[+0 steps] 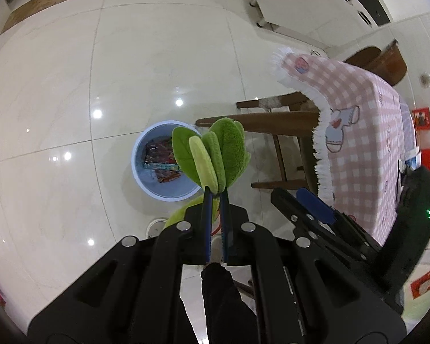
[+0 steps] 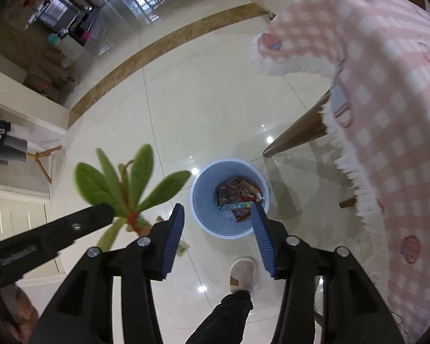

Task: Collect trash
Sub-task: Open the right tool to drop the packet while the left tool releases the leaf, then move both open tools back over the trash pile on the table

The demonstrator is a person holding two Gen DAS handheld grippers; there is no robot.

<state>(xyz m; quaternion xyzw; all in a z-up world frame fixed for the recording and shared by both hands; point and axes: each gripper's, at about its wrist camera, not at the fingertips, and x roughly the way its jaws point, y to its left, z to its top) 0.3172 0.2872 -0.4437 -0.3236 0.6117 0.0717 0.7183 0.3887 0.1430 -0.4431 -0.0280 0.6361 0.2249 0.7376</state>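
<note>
My left gripper is shut on a green felt leafy sprig and holds it high above the floor, over the near edge of a pale blue bin. The bin stands on the tiled floor and holds several colourful wrappers. In the right wrist view the same sprig with its red tie hangs at the left in the left gripper's black finger, beside the bin. My right gripper is open and empty, above the bin, with the wrappers between its blue pads.
A table with a pink checked, white-fringed cloth stands at the right, with a wooden chair tucked under it. The person's slippered foot stands near the bin. A white cabinet is at the far wall.
</note>
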